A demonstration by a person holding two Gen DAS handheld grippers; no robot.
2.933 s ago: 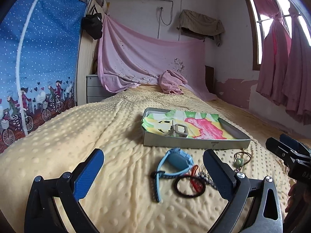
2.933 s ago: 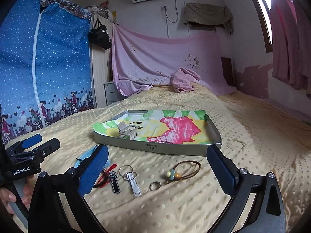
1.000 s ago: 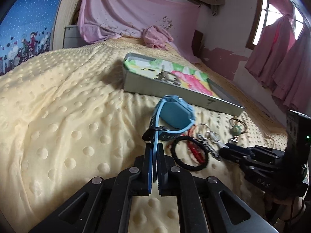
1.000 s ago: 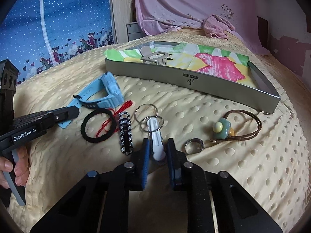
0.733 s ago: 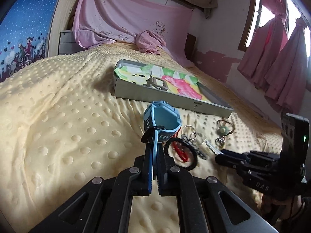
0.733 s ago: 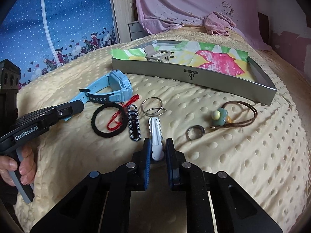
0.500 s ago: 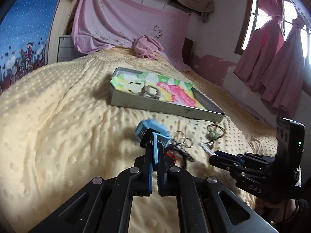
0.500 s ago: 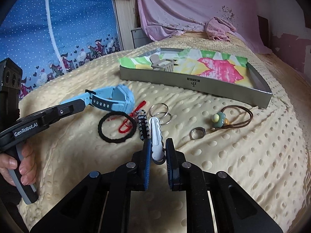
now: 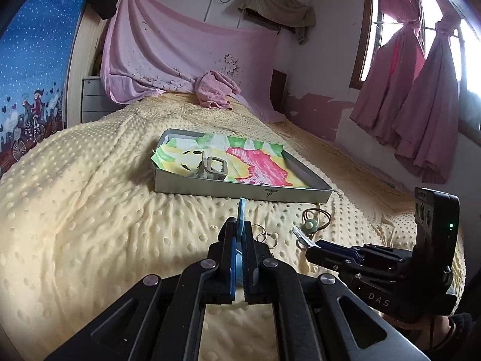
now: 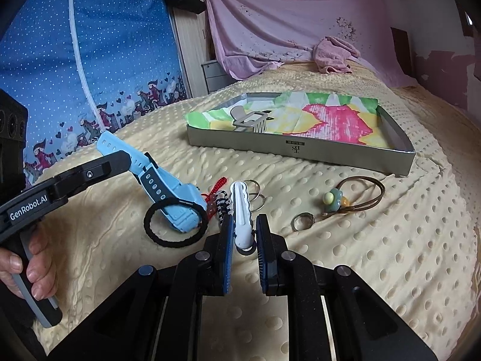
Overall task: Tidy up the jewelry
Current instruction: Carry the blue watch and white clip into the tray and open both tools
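On the left, the left gripper (image 10: 120, 162) has its jaws closed on the strap of a light blue plastic wristwatch (image 10: 177, 204). In the left wrist view the strap (image 9: 241, 213) stands edge-on between the two blue pads, w/ its tip sticking out past them. The watch hangs tilted, body down; its lower end sits over a black fabric hair loop (image 10: 176, 225) that lies on the yellow dotted blanket (image 10: 390, 255). Whether the watch touches the loop, I cannot tell.

Next to the loop, toward the right, lie a red braided cord (image 10: 215, 192) and a black-and-white striped band (image 10: 224, 206), close together, partly hidden behind the watch and clip.

In the middle, the right gripper (image 10: 244, 240) is nearly closed on the lower end of a white wavy-edged hair clip (image 10: 240, 210); the clip points away from the camera, held above the blanket. Just behind it are two thin metal key rings (image 10: 257, 195).

Further right lie a small silver finger ring (image 10: 302, 221) and a brown cord loop w/ a green and yellow bead (image 10: 333, 199), near each other but apart.

Behind all these, a grey shallow cardboard box (image 10: 300, 147) rests on the blanket, lined w/ a green, yellow and pink cloth (image 10: 330, 120). A grey claw hair clip (image 10: 249, 118) sits in its left part.
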